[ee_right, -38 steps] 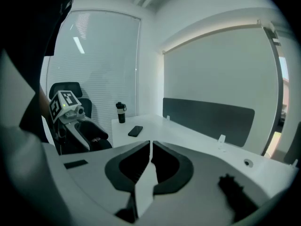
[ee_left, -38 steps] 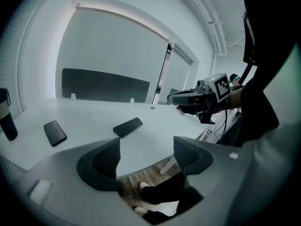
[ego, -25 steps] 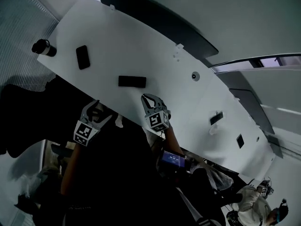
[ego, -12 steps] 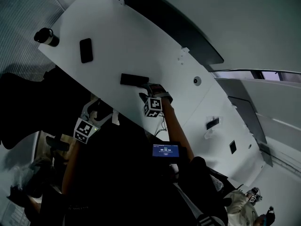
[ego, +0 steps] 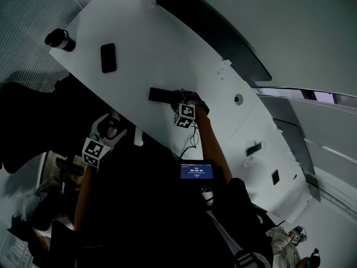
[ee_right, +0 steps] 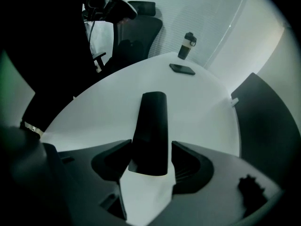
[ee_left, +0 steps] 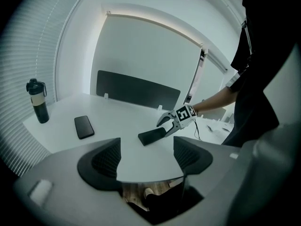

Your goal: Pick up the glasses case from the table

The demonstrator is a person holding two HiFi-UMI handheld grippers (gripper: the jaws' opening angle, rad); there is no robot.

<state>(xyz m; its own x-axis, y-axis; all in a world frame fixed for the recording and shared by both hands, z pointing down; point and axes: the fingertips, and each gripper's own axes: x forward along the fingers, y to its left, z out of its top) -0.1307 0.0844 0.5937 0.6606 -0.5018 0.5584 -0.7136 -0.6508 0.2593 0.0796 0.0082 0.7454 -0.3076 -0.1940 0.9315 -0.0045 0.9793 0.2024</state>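
Observation:
The glasses case (ego: 159,94) is a long black box lying flat on the white table (ego: 145,43). My right gripper (ego: 179,98) points steeply down over the case's right end. In the right gripper view the case (ee_right: 150,126) runs away from me, its near end between the jaws of my right gripper (ee_right: 150,166), which are opening; a thin gap shows beside the right pad. The left gripper view shows the same case (ee_left: 151,136) and right gripper (ee_left: 165,125). My left gripper (ego: 113,123) is open and holds nothing, hovering at the table's near edge.
A black phone (ego: 108,57) and a dark bottle (ego: 60,39) stand at the table's far left corner. A dark divider panel (ego: 212,21) runs along the table's back edge. An office chair (ee_right: 141,27) stands beyond the table's side.
My right gripper has come down from the table's near edge onto the end of the glasses case, rolling as it went. The left gripper has shifted a little along the edge.

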